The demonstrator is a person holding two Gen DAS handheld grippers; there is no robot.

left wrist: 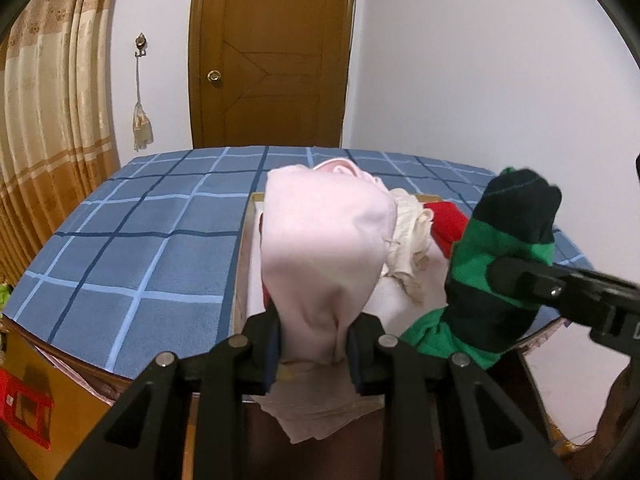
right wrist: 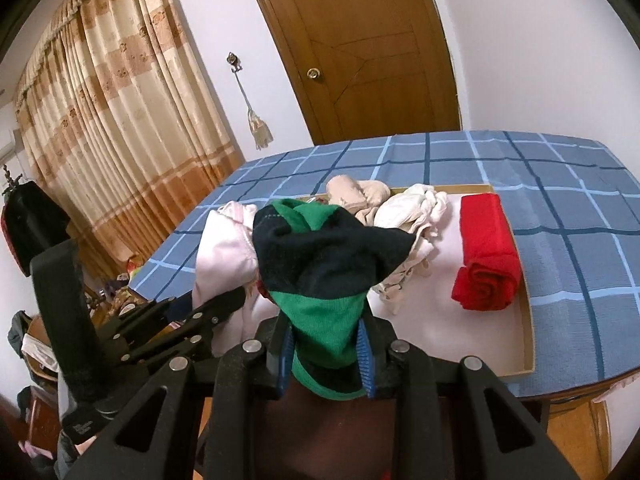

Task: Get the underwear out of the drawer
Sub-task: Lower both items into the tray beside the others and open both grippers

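Pink underwear (left wrist: 320, 264) and green-striped underwear (right wrist: 324, 272) held aloft in clenched claws.

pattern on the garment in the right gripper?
Green and dark navy stripes on the garment; clearest in the right wrist view.

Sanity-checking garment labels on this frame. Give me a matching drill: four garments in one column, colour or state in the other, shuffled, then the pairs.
Column 1
1. rolled garment
2. striped garment
3. pale pink garment
4. crumpled cream garment

Column 2
A. clamped in the left hand-held gripper
B. red, lying in the drawer tray
C. lying loose in the tray, between the striped and rolled garments
D. green and dark navy, clamped in the right hand-held gripper

Pairs: 1-B, 2-D, 3-A, 4-C
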